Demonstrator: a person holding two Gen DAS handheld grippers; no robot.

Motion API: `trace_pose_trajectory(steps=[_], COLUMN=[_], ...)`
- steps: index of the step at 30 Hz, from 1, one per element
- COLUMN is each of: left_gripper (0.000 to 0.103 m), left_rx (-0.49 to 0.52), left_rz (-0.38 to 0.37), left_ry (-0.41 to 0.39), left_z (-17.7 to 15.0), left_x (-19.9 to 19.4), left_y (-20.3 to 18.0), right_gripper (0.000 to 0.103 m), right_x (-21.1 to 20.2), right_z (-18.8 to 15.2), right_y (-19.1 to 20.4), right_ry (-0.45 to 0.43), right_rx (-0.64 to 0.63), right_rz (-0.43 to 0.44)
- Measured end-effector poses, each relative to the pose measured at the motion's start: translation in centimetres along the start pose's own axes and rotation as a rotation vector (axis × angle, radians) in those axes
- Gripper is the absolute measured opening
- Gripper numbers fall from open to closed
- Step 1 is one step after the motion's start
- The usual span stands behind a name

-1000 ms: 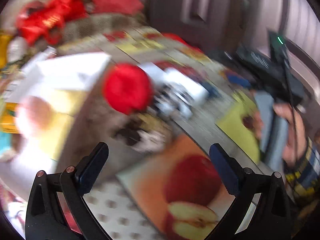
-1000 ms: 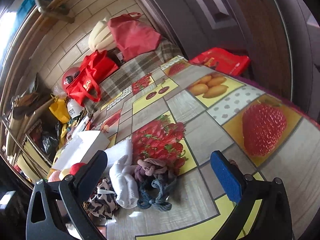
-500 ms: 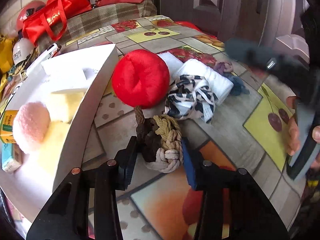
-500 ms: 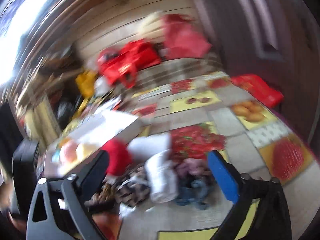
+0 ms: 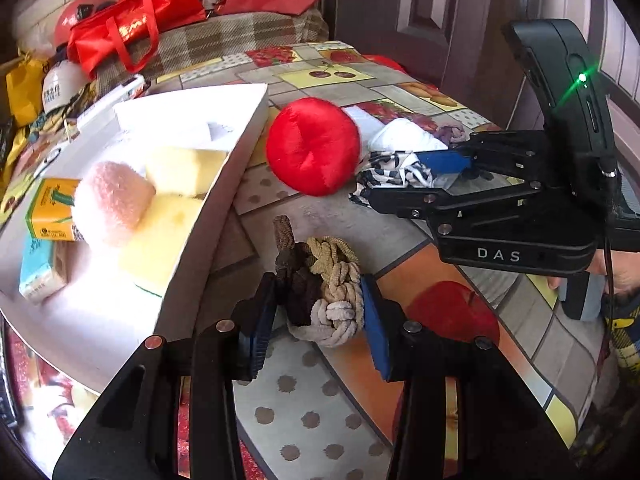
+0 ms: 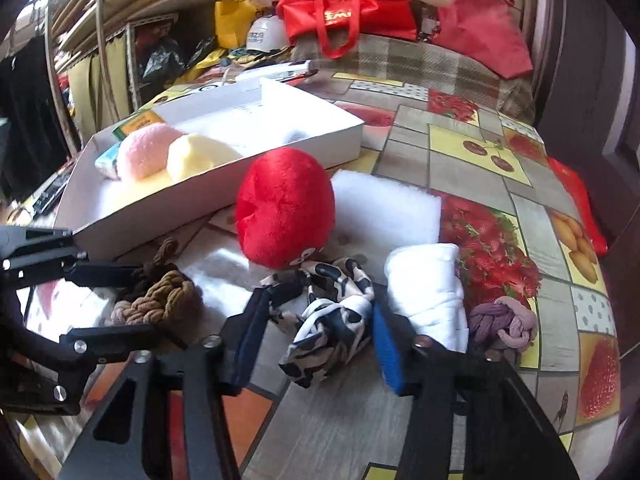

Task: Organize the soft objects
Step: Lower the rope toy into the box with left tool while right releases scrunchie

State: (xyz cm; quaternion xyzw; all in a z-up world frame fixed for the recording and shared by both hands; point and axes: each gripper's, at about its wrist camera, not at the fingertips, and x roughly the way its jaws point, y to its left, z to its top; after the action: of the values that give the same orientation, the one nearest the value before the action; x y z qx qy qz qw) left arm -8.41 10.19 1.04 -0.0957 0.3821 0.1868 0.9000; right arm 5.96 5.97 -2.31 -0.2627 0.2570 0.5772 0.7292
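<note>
Left wrist view is showing the left gripper (image 5: 320, 316) clamping its blue pads against both sides of the knotted rope toy (image 5: 324, 284), a braid of brown, tan and pale cord lying on the fruit-print tablecloth (image 5: 460, 312) just beside the white box (image 5: 224, 200). To its right, the right gripper (image 6: 316, 320) is closing around the black-and-white patterned cloth (image 6: 332, 312); the cloth is sitting between the jaws, but the pads do not look to be pressing on it yet. A red plush ball (image 6: 286, 208), a rolled white towel (image 6: 428, 292) and a purple knotted rope (image 6: 504, 320) are lying close by, while a pink puff (image 5: 110, 204) and yellow sponges (image 5: 180, 184) are already resting in the box.

Both hands seem to be in the grasping step. Next, each piece probably needs lifting clear of its neighbours and carrying over the box wall before letting go.
</note>
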Motion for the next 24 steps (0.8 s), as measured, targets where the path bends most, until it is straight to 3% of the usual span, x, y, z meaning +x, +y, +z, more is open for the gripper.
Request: trace_pose_trajectory(steps=[4,5,13,24], left_gripper=[0.041,0.041,0.041,0.041], left_rx=[0.034,0.039,-0.008,-0.071], left_rz=[0.024,0.031,0.052,0.152], left_ry=[-0.054,-0.074,-0.161,-0.307], left_z=[-0.2,-0.3,-0.5,-1.1], left_x=[-1.0,-1.4,-3.1,-5.7], left_y=[-0.6,-0.7,0.3,1.4], right_gripper=[0.031,0.020,0.020,0.020], right_x=[-0.9,-1.3,-6.2,-7.5], right_z=[-0.7,-0.9,-2.1,-1.2], right_y=[0.3,0.3,0.5,1.3], right_ry=[-0.009,-0.022,-0.253,-0.409], right_rx=[-0.024,-0.015,0.046,0.157], right_rz=[0.006,0.016,0.069,0.096])
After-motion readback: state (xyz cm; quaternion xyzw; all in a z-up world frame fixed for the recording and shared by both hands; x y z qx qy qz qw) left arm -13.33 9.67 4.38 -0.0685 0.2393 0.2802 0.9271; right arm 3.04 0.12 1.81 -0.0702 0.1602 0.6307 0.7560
